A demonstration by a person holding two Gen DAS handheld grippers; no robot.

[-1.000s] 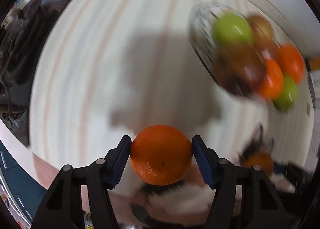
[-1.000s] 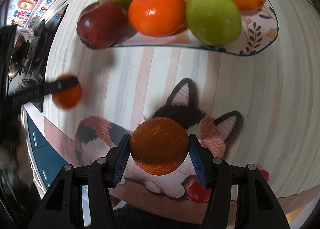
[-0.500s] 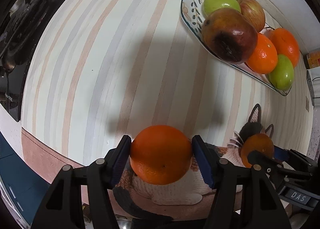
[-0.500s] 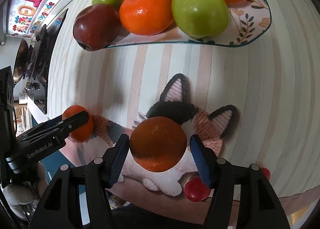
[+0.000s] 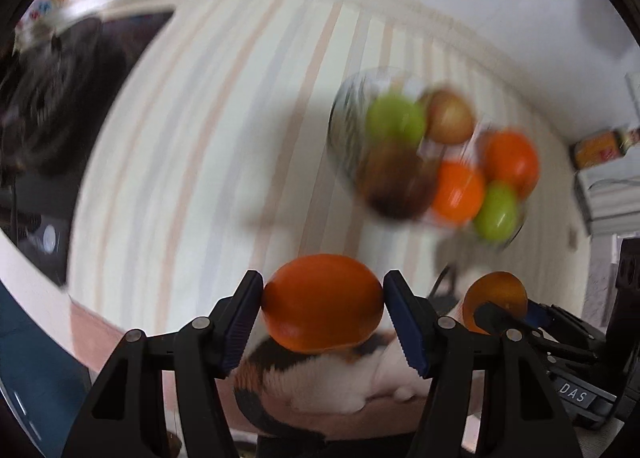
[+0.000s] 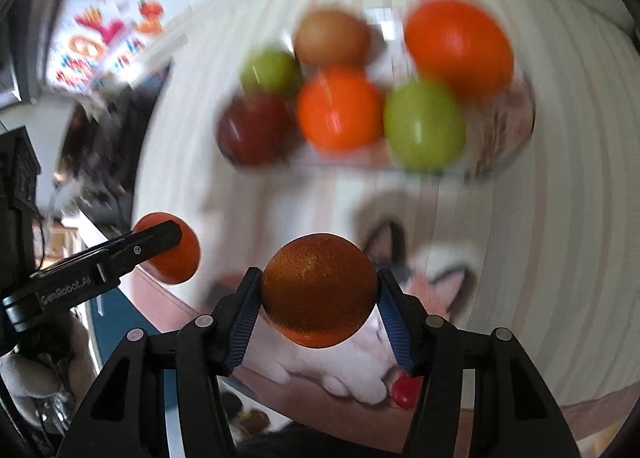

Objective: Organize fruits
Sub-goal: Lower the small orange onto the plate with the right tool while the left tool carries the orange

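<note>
Orange, left: bright orange (image 5: pixel 322 304) clamped between the left gripper (image 5: pixel 323 308) pads, above the striped tablecloth (image 5: pixel 200 161).
Orange, right: darker orange (image 6: pixel 319 290) pinched in the right gripper (image 6: pixel 319 298).
Far right: fruit plate (image 6: pixel 508 145), blurred.

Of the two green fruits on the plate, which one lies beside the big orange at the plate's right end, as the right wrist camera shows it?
The larger green fruit, touching the big orange; the smaller green one sits at the plate's left, behind the dark red fruit.
</note>
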